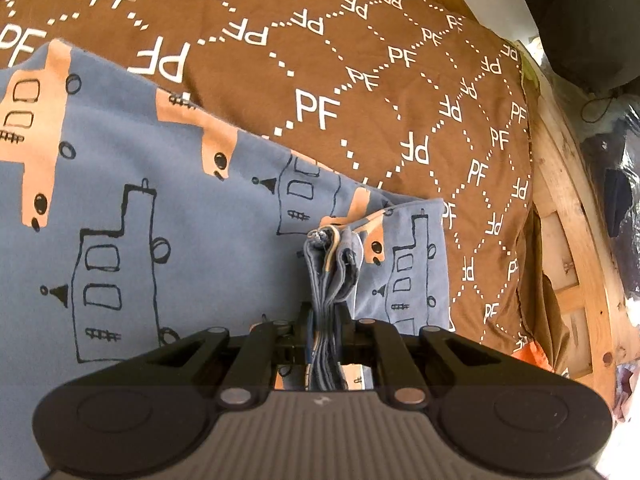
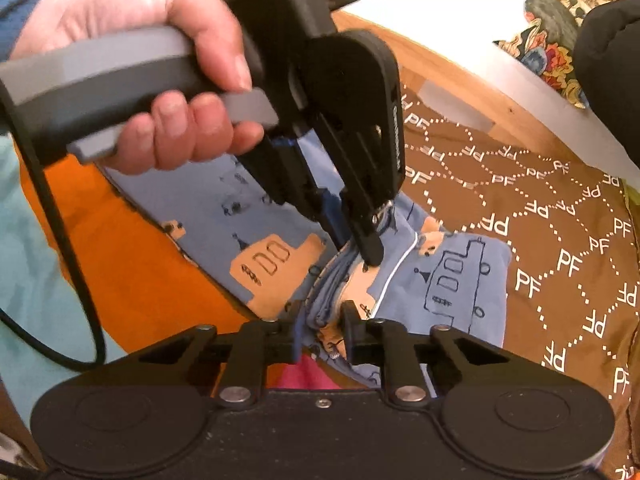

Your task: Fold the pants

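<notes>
A: Blue-grey cotton pants printed with orange and outlined trains [image 1: 168,184] lie on the brown bedspread patterned with white PF letters [image 1: 360,80]. The left gripper [image 1: 325,320] has its jaws narrow, clamped on a bunched stack of fabric edges.

B: And the right gripper [image 2: 322,320]?

A: Jaws narrow too, pads pressing the same gathered wad, which runs on toward twelve o'clock, where the left tool, held by a bare hand [image 2: 160,92], pinches it just beyond.

B: Step?

A: Mid-fold, I judge: both tools hold one thick bundle of layers at the near end. A folded flap [image 2: 452,280] lies at two o'clock.

B: Next move?

A: Likely carrying the bundle over together, keeping the layers aligned so none slips out.
</notes>
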Available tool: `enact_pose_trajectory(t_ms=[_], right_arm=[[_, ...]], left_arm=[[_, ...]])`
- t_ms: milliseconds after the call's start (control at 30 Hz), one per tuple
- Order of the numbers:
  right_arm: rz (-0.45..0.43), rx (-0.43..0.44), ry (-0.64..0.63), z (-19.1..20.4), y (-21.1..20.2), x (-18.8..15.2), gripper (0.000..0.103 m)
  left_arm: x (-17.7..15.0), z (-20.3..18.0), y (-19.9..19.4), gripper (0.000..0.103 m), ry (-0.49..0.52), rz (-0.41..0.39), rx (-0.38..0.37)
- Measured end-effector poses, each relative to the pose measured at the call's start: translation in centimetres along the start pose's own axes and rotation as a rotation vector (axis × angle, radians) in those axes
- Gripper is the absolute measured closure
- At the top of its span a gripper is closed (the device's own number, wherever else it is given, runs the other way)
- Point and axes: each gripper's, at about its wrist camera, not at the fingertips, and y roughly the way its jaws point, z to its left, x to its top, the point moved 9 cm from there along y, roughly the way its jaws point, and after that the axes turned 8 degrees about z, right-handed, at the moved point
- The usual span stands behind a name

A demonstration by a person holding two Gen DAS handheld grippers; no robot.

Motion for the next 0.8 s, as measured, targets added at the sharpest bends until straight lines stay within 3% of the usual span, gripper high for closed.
enact_pose_trajectory(t_ms=[233, 367, 567, 800], right_arm=[[-0.033, 0.048, 0.046, -0.2, -1.5, 1.1, 0.088], [-0.052, 0.119, 0.053, 0.9, -1.8, 2.9, 0.088], [-0.086, 0.264, 0.027, 4.2, -1.7, 5.8, 0.089], [-0.082, 0.362, -0.045, 8.4, -0.2, 7.5, 0.089]], left_arm=[[0.3, -0.4, -1.8, 0.093, 0.018, 0.001, 0.005], [0.7, 0.4, -3.6, 0.093, 0.019, 0.004, 0.044], [0.2, 3.8, -7.6, 0.093, 0.031, 0.002, 0.159], [-0.7, 8.3, -9.8, 0.093, -0.03, -0.02, 0.192]])
